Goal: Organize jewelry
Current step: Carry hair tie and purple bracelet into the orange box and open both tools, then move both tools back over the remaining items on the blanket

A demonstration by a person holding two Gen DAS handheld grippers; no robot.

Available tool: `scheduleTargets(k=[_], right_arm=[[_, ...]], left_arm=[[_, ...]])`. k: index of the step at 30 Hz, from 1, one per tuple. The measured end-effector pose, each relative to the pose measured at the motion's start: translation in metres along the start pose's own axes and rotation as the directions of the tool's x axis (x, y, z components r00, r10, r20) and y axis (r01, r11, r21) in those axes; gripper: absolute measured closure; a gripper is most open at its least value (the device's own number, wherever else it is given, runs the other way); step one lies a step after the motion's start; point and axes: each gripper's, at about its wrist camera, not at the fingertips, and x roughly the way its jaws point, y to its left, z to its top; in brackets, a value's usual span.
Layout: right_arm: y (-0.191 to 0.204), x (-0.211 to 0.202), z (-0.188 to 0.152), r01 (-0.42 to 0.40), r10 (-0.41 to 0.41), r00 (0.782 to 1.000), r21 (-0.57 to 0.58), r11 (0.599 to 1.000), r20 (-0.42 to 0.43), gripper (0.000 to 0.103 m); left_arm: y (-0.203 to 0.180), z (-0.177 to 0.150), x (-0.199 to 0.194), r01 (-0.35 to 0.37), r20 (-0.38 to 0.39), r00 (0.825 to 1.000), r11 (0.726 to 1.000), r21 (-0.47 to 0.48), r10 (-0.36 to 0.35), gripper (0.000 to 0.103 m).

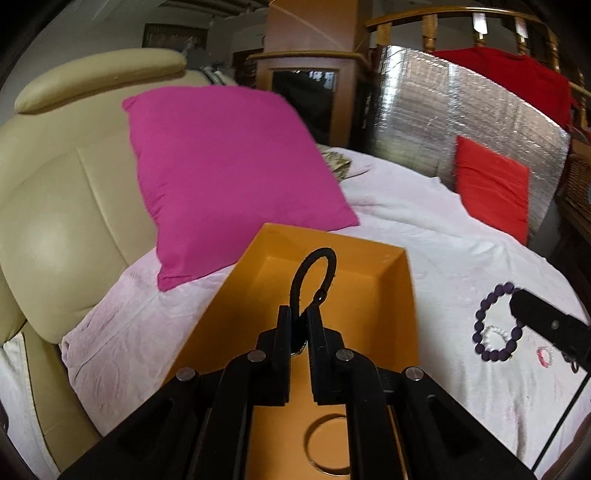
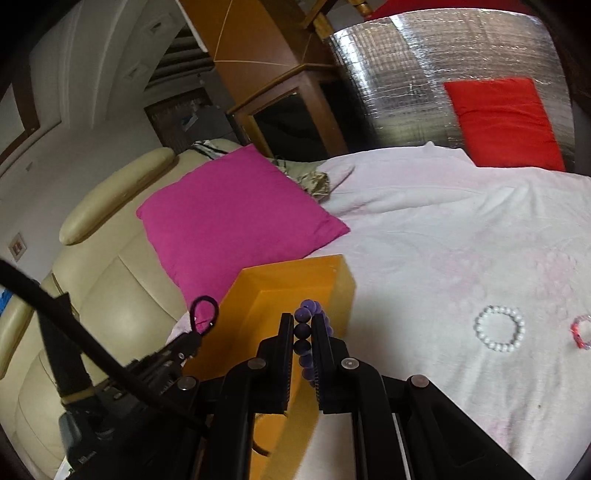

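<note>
A white bedspread (image 2: pixel 443 240) carries an orange tray (image 1: pixel 369 295); the left gripper (image 1: pixel 300 325), clamped on a black cord bracelet (image 1: pixel 314 269), is held over the tray interior; the right gripper (image 2: pixel 303 332), clamped on a purple bead bracelet (image 2: pixel 304 332), is held at the tray's right edge.

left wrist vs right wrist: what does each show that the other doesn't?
Left wrist only: a gold bangle lying on the orange tray's floor, and a wooden railing.
Right wrist only: a wall switch and the left gripper's body and cable.
Both: the tray, magenta pillow, red cushion, white bead bracelet, black loop bracelet and purple bead bracelet, the last held in the right gripper.
</note>
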Motion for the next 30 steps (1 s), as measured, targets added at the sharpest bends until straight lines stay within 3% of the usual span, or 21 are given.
scheduleTargets(k=[13,23,25,27,30], right_arm=[[0.041,0.062,0.003,0.024,-0.028,0.996,-0.052,0.998,-0.083,0.092],[0.029,0.105,0.009,0.071,-0.072,0.985,-0.011,0.997,-0.155,0.091],[0.024,0.108,0.009,0.069,-0.065,0.984,0.019,0.997,-0.163,0.091],[0.019,0.108,0.01,0.06,-0.052,0.985,0.046,0.997,-0.165,0.091],[0.013,0.101,0.011,0.052,-0.044,0.989,0.056,0.997,-0.144,0.091]], left_arm=[[0.021,-0.009,0.041,-0.066,-0.144,0.988,0.996,-0.054,0.058,0.095],[0.025,-0.016,0.064,-0.138,-0.244,0.962,0.99,-0.04,0.124,0.092],[0.024,-0.016,0.066,-0.147,-0.251,0.959,0.989,-0.034,0.134,0.082],[0.023,-0.015,0.066,-0.163,-0.246,0.957,0.986,-0.023,0.152,0.06],[0.018,-0.012,0.062,-0.185,-0.21,0.961,0.983,0.005,0.182,0.057]])
